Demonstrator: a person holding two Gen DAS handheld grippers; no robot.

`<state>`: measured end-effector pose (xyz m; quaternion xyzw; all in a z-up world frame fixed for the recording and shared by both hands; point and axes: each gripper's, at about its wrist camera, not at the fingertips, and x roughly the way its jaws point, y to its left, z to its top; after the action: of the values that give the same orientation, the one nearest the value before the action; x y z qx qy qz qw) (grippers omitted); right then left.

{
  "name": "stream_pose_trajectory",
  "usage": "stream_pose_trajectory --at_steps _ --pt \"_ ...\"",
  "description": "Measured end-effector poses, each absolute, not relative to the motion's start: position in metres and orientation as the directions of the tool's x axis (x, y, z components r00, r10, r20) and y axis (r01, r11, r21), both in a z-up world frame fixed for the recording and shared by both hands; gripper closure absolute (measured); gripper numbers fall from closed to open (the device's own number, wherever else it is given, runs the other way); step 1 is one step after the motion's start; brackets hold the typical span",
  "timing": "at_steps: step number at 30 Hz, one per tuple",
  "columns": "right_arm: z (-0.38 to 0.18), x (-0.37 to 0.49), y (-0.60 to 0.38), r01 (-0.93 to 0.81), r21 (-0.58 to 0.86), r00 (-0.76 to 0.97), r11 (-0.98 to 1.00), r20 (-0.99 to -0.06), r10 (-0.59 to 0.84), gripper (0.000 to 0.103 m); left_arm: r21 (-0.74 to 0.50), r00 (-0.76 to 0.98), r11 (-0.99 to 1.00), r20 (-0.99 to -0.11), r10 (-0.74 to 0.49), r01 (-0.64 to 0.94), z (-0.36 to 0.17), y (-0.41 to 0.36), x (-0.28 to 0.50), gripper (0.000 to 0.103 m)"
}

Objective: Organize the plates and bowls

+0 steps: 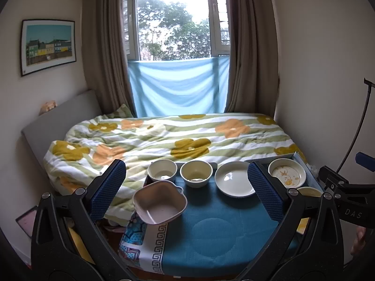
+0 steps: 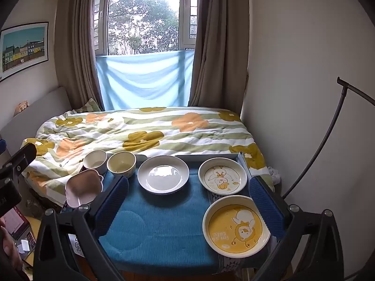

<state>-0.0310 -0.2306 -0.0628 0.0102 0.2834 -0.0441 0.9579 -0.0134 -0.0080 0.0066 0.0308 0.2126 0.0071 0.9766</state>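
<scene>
- Left wrist view: the left hand-held gripper (image 1: pixel 186 182) hangs with jaws spread wide, holding nothing. Just ahead, toward its left finger, the pink bowl (image 1: pixel 160 201) sits tilted over the desk (image 1: pixel 211 234) edge. Farther ahead stand a white bowl (image 1: pixel 162 170) and a yellow bowl (image 1: pixel 196 173), touching or nearly so; ahead-right lies the white plate (image 1: pixel 234 179).
- Its right finger hides part of the duck plate (image 1: pixel 287 172); the yellow plate (image 1: pixel 309 191) shows only a sliver.
- Right wrist view: the right hand-held gripper (image 2: pixel 188 199) is likewise wide open and empty. The yellow plate (image 2: pixel 236 226) lies just inside its right finger, nearest; the duck plate (image 2: pixel 222 176) and the white plate (image 2: pixel 163 174) lie ahead.
- The bowls sit beyond its left finger, so I judge the left hand-held gripper nearer them and the right nearer the plates.
</scene>
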Motion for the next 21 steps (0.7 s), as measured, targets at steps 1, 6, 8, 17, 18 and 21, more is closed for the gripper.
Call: stream_pose_trajectory --at_steps 1,6,8,17,18,21 --pt "-0.0609 -0.033 -0.2285 0.09 -0.005 0.837 0.996 -0.542 -0.079 0.0 0.065 0.91 0.998 -0.414 0.027 0.0 0.0067 -0.0087 -0.0138 0.0" --pt "-0.0598 -0.0338 -0.2274 0.089 -0.002 0.838 0.996 -0.541 -0.076 0.0 0.066 0.91 0.998 -0.414 0.028 -0.001 0.0062 -0.0099 -0.0141 0.0" --pt "-0.059 -0.0358 -0.2263 0.086 -0.001 0.838 0.996 -0.541 -0.073 0.0 0.065 0.91 0.998 -0.414 0.023 0.004 0.0063 -0.0107 -0.0149 0.0" --pt "-0.0596 -0.0357 -0.2264 0.09 0.0 0.839 0.996 -0.538 -0.076 0.0 0.065 0.91 0.998 -0.413 0.021 0.006 0.0057 -0.0158 -0.0177 0.0" --pt "-0.0595 -0.036 -0.2261 0.09 0.0 0.84 0.996 -0.538 -0.076 0.0 0.065 0.91 0.998 -0.414 0.021 0.007 0.0056 -0.0157 -0.0178 0.0" --pt "-0.054 -0.0405 -0.2237 0.086 0.0 0.841 0.996 -0.537 -0.072 0.0 0.063 0.91 0.998 -0.415 0.018 0.009 0.005 -0.0164 -0.0184 0.0"
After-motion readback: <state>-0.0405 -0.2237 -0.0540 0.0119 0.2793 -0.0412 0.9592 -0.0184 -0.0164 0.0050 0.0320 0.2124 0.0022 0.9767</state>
